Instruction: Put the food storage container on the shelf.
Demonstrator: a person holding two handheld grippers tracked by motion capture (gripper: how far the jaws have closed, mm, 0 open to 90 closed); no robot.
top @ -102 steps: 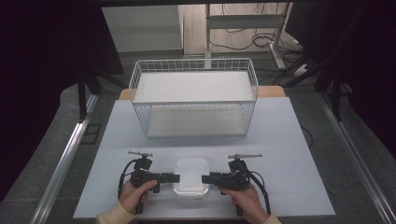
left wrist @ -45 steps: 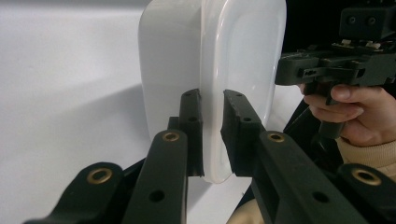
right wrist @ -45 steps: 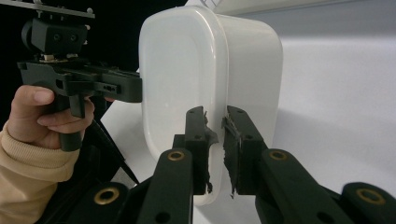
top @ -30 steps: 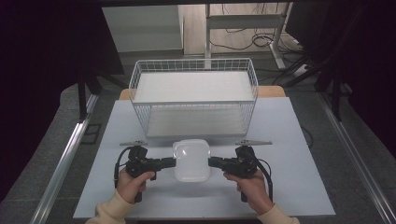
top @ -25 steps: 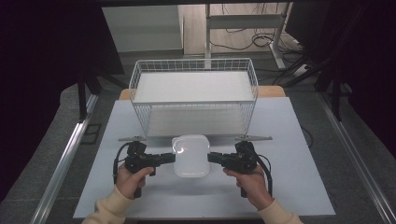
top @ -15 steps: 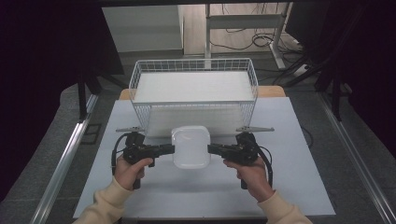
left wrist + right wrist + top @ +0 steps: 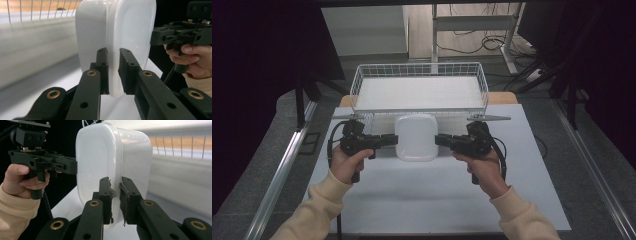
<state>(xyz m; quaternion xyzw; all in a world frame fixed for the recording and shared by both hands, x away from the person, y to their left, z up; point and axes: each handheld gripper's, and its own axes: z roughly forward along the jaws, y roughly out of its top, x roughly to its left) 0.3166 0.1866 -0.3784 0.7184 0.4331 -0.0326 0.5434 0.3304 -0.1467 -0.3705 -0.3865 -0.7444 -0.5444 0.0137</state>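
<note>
A white lidded plastic container [image 7: 416, 137] hangs above the white table [image 7: 427, 200], just in front of the wire basket [image 7: 419, 92]. My left gripper [image 7: 393, 140] is shut on the container's left rim [image 7: 113, 62], its jaws pinching the lip. My right gripper [image 7: 439, 141] is shut on the opposite rim [image 7: 115, 192] in the same way. The left gripper view has the container [image 7: 115, 30] upright between the jaws with the other hand's gripper [image 7: 180, 35] beyond it; the right gripper view has the container [image 7: 112, 157] and the other gripper [image 7: 42, 161] likewise.
The white wire basket stands at the table's far side, its near wall [image 7: 419, 112] close behind the container. Dark floor and metal rails [image 7: 282, 175] flank the table. A desk frame with cables [image 7: 472, 35] sits beyond the basket.
Both grippers have risen off the table with the container between them and moved it toward the basket.
</note>
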